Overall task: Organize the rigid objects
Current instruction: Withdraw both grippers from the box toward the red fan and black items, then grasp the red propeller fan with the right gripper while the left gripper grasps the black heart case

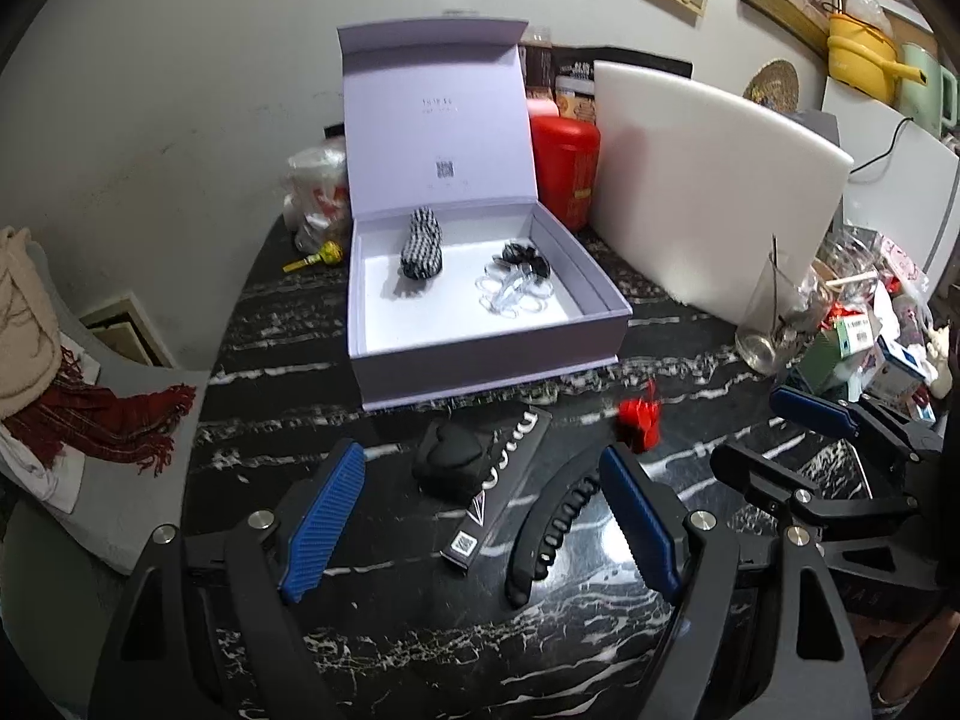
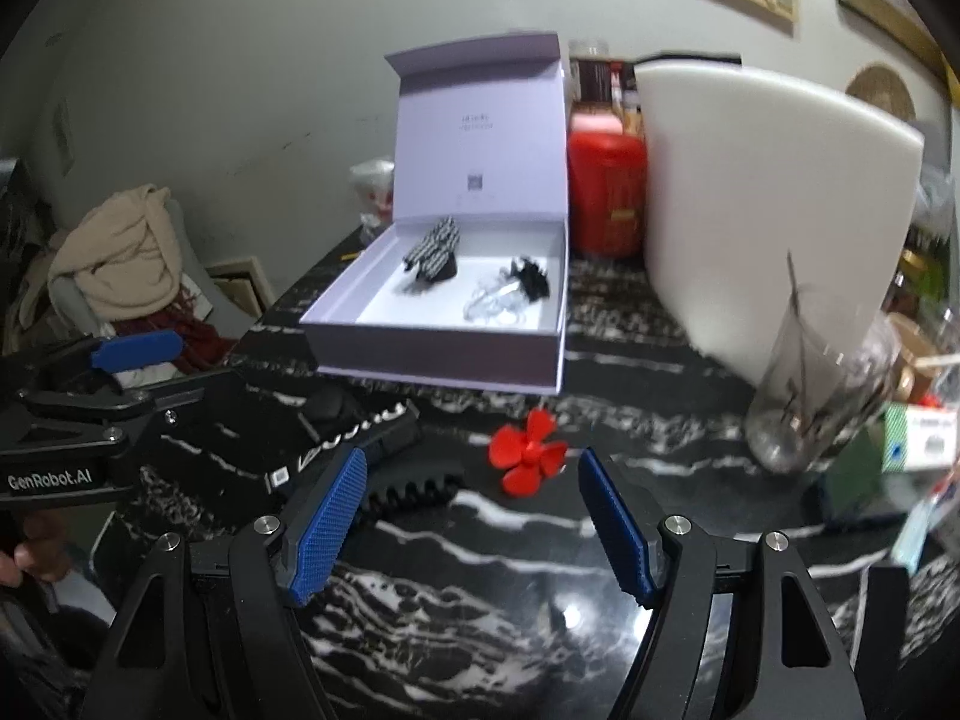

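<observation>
A: Entry, both wrist views. The left gripper (image 1: 480, 501) has its jaws spread, nothing pinched. Where do the loose items lie relative to it?

B: Three things lie on the black marble table (image 1: 420, 648) between or just beyond its blue pads. The black heart-shaped clip (image 1: 449, 463) sits ahead of the gap, touching the long black carton (image 1: 501, 489), which runs diagonally through the middle. The black banana clip (image 1: 549, 531) lies just inside the right pad, apart from it as far as the view shows.

A: And the right gripper (image 2: 474, 516)?

B: Jaws spread too, empty. The red flower clip (image 2: 528, 451) lies on the table just ahead of the gap, slightly left of its centre, touching neither pad. The toothed end of the banana clip shows beside the left pad.

A: Box contents?

B: The lilac box (image 1: 480, 378) stands farther back, lid upright. Inside: a houndstooth clip (image 1: 421, 243) toward the rear left, a clear flower clip (image 1: 513, 294) at the right, a black flower clip (image 1: 527, 257) just behind it, touching.

A: Surroundings?

B: A white board (image 1: 714, 192) leans beside the box; a glass jar (image 2: 807, 384) stands near the right edge.
</observation>
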A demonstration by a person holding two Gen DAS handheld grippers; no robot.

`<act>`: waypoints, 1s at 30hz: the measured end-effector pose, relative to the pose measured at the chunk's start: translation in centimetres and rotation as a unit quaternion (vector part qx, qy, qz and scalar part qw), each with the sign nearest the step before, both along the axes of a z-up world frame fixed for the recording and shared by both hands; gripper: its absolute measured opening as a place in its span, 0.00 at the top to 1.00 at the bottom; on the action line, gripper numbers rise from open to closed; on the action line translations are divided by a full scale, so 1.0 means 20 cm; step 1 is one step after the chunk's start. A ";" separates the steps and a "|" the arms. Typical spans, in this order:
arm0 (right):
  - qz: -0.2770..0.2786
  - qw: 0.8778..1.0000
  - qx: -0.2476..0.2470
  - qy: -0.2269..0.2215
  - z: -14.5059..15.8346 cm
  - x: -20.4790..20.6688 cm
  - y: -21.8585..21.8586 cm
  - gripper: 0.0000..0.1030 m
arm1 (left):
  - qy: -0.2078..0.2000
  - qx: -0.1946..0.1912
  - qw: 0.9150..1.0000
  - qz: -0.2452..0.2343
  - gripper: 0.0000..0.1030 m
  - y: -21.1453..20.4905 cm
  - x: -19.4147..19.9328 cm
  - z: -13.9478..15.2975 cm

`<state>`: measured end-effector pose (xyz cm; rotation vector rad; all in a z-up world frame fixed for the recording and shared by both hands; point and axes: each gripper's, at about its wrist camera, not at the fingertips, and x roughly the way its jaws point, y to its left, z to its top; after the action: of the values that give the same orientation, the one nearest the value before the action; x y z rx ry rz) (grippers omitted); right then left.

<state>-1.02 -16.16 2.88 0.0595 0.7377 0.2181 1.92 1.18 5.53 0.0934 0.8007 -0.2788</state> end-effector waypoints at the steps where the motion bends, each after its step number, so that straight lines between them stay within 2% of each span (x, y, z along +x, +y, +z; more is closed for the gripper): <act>1: -0.002 1.000 0.001 0.004 -0.02 0.00 0.00 0.28 | 0.004 0.000 1.000 -0.003 0.22 0.00 0.00 -0.02; 6: -0.003 0.999 0.015 0.032 -0.11 0.02 -0.01 0.28 | 0.008 0.024 1.000 -0.005 0.22 -0.02 -0.02 -0.11; 12: 0.002 0.997 0.037 0.067 -0.24 0.05 -0.02 0.28 | 0.022 0.011 1.000 -0.020 0.22 0.00 -0.01 -0.20; 30: -0.007 0.997 0.015 0.070 -0.33 0.22 -0.03 0.28 | 0.050 -0.005 0.999 0.001 0.22 0.06 0.23 -0.34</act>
<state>3.37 -16.74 -3.80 0.1094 0.8741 0.2142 6.48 2.31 -1.29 0.0695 0.8993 -0.2882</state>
